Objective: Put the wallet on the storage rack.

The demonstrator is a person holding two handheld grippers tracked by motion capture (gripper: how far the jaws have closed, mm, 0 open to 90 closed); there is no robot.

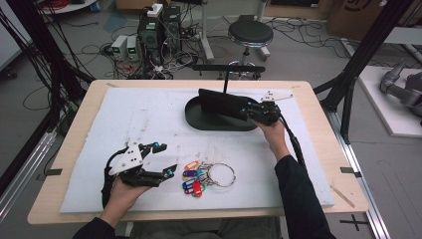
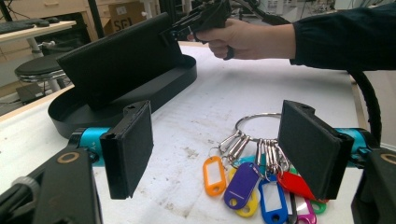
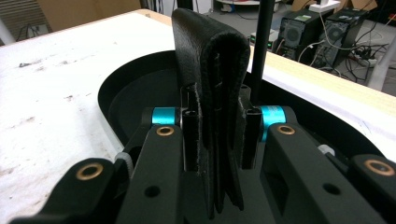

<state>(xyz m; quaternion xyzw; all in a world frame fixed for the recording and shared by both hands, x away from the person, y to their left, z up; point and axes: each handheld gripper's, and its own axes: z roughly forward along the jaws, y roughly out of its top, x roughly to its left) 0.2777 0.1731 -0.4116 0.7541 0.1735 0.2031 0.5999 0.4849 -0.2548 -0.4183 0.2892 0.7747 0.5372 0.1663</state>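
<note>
Soft even overhead light, faint shadows, slightly grainy, near foreground blurred, no glare

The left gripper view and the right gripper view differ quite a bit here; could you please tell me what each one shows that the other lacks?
Left gripper view: the key ring with its coloured tags between open pads, and the person's right hand.

Right gripper view: the right gripper shut on the folded black wallet, a thin black post behind it, and computer towers.

Both: the wallet, the black oval tray and the white mat.
</note>
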